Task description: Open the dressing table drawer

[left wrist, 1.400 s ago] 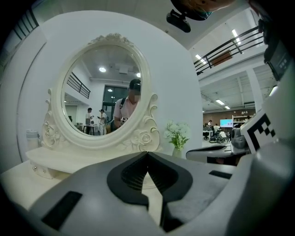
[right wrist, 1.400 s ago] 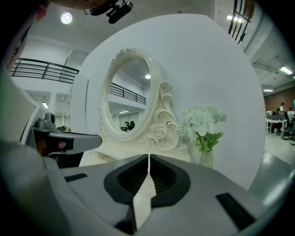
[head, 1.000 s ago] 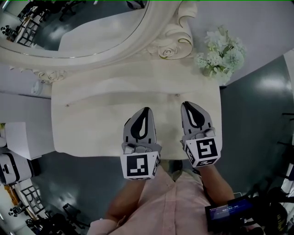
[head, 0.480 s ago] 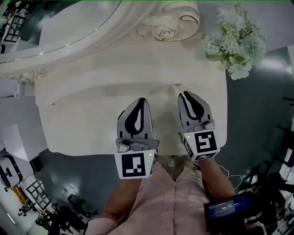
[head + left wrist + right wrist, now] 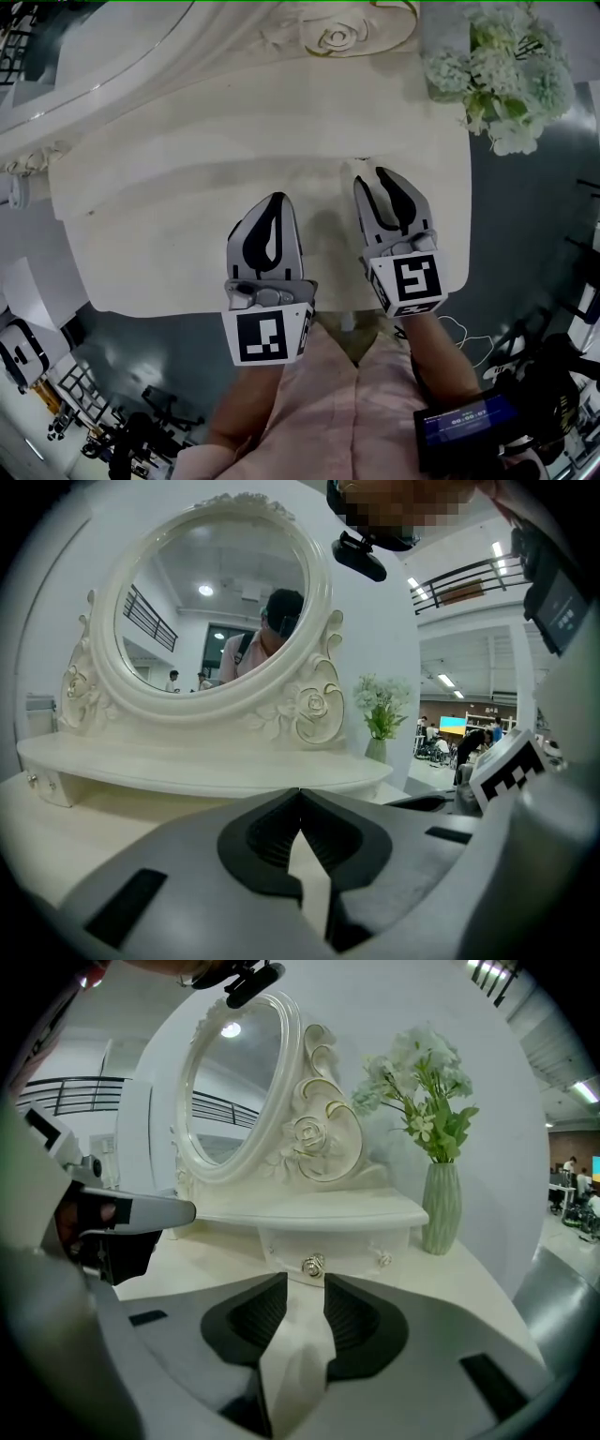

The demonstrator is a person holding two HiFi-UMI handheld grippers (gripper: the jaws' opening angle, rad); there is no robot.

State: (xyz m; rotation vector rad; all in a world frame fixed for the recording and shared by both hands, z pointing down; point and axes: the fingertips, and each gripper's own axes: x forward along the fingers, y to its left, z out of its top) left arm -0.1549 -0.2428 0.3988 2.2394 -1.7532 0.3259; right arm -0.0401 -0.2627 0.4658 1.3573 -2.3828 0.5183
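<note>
The cream dressing table carries a raised shelf with a small drawer under it. The drawer's round metal knob sits just beyond my right gripper, straight ahead of the gap. The right jaws have just been opening and now stand apart with nothing between them. In the head view the right gripper points at the shelf's front, close to the knob. My left gripper hovers over the table top beside it, its tips meeting, empty.
An oval mirror in a carved frame stands on the shelf. A green vase of white flowers stands at the table's right rear corner. A second small knob sits right of the first. Grey floor lies beyond the table's front and right edges.
Both grippers have sunk toward the table top and come nearer the shelf. The right jaws, closed before, now stand apart. The left jaws stay together.
</note>
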